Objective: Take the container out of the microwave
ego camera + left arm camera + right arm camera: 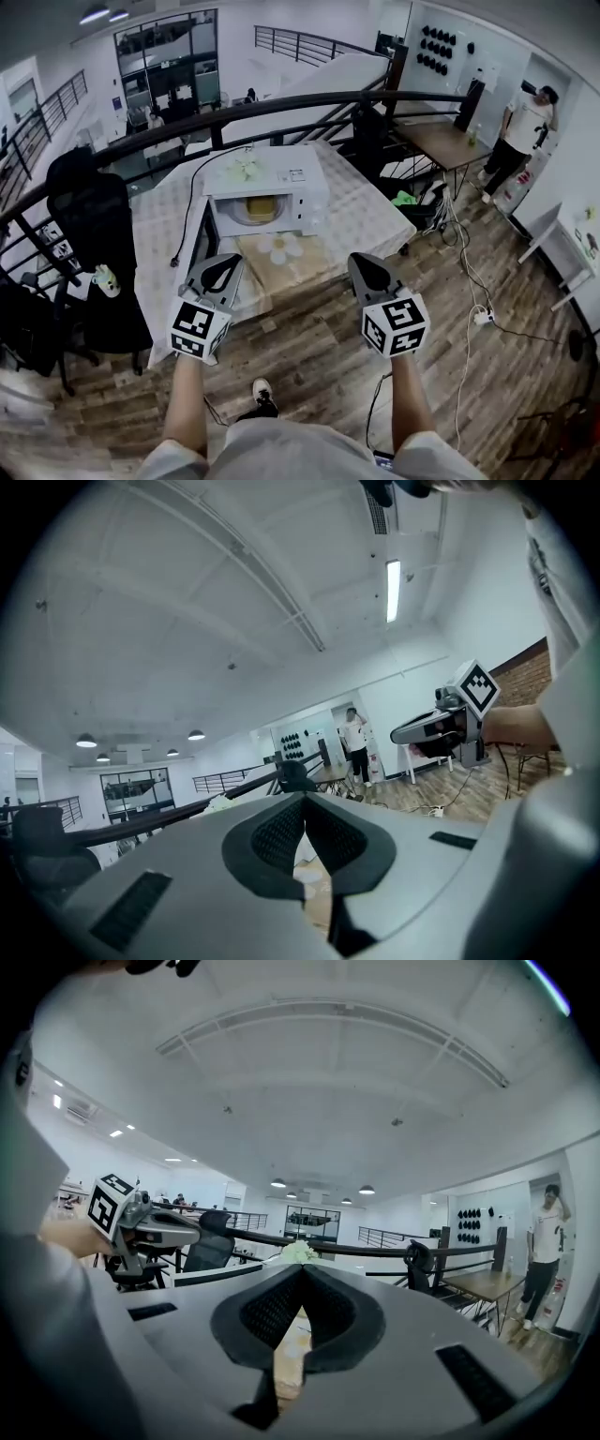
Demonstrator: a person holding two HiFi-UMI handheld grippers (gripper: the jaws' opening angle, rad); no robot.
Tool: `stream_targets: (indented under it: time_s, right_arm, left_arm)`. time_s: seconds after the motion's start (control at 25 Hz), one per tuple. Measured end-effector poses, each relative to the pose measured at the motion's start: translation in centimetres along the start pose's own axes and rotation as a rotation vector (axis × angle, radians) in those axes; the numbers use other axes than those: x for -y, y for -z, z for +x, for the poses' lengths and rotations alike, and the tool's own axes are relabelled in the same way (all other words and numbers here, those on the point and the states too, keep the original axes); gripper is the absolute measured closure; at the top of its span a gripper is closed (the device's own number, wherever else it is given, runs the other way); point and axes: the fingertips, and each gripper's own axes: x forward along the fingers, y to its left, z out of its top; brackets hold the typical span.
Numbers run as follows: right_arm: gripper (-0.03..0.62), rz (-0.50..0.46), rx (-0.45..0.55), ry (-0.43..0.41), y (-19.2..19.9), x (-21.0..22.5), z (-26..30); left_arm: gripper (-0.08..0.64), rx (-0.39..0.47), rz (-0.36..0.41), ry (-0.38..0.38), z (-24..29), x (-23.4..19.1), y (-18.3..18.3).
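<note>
Jaws on both tools are pressed together with nothing between them. The left gripper (223, 266) and the right gripper (371, 264) are held out side by side, pointing toward 12 o'clock, and each gripper view shows its pads meeting at the tip. That is the first hazard, as I judge it: reaching the oven with shut jaws would give a shove, not a grasp.

At 6 o'clock, beside the shoe (263, 393), a cable (373, 412) trails over the wooden floor, and a step forward could snag it.

Further out at 12 o'clock, the table (375, 225) carries a tan mat (302, 267). A white flower-shaped item (279, 246) lies on it, right in front of the oven mouth, where a low reach could sweep it off.

Behind that sits the microwave (267, 183), well apart from both grippers. Its door seems to be swung to the left, though I cannot be sure. The yellow container (253, 208) rests inside the cavity. A pinch on one wall alone might tip it or drag it against the sill of the opening. A high approach could knock a second flower (244, 167) off the oven's roof.

A power cord (190, 202) hangs at 11 o'clock, probably off the path.
</note>
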Motion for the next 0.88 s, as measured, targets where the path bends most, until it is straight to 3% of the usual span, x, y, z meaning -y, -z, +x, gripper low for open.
stream_targets:
  time_s: [0.44,0.72,0.88]
  right_arm:
    - [0.584,-0.011,-0.054,-0.028,0.3,1.4,12.1]
    - [0.580,0.036,-0.042,-0.039,1.1,3.5,16.6]
    - [0.580,-0.003,-0.084,-0.099,2.2,4.8,19.3]
  left_arm:
    - [0.543,-0.029,-0.045,0.010,7.9,-9.0,3.5]
    - [0.545,-0.121,-0.043,-0.049,11.9,-12.2,5.9]
    - [0.545,-0.153,-0.059,-0.080,13.9,-12.9,6.8]
